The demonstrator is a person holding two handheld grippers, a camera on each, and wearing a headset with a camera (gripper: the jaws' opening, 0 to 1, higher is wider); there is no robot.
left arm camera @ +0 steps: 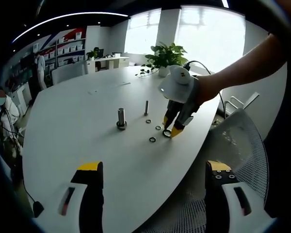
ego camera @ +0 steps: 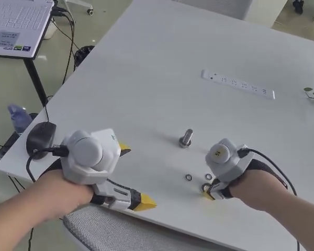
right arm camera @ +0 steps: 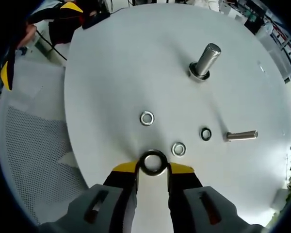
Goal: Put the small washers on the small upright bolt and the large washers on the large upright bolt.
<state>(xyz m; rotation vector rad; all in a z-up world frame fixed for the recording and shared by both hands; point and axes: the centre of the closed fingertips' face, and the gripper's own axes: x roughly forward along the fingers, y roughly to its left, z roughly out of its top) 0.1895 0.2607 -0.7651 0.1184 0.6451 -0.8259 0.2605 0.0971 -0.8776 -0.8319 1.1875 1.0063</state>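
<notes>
My right gripper (right arm camera: 153, 170) has its yellow-tipped jaws closed in on a large washer (right arm camera: 153, 162) that lies flat on the white table (right arm camera: 116, 63). In the head view this gripper (ego camera: 206, 191) is low at the near edge. Loose small washers (right arm camera: 147, 118) (right arm camera: 178, 149) (right arm camera: 205, 133) lie just past it. Beyond them the large bolt (right arm camera: 203, 60) stands upright, with the small bolt (right arm camera: 241, 135) to its right. My left gripper (left arm camera: 153, 167) is open and holds nothing. It hovers at the table's near left edge (ego camera: 136, 175), apart from the large bolt (ego camera: 186, 138).
A white power strip (ego camera: 238, 83) lies far back on the table. A grey mesh chair (ego camera: 110, 230) sits under the near edge. A laptop (ego camera: 15, 23) is on a side desk at far left, and a black device (ego camera: 39, 137) with cables rests on the table's left corner.
</notes>
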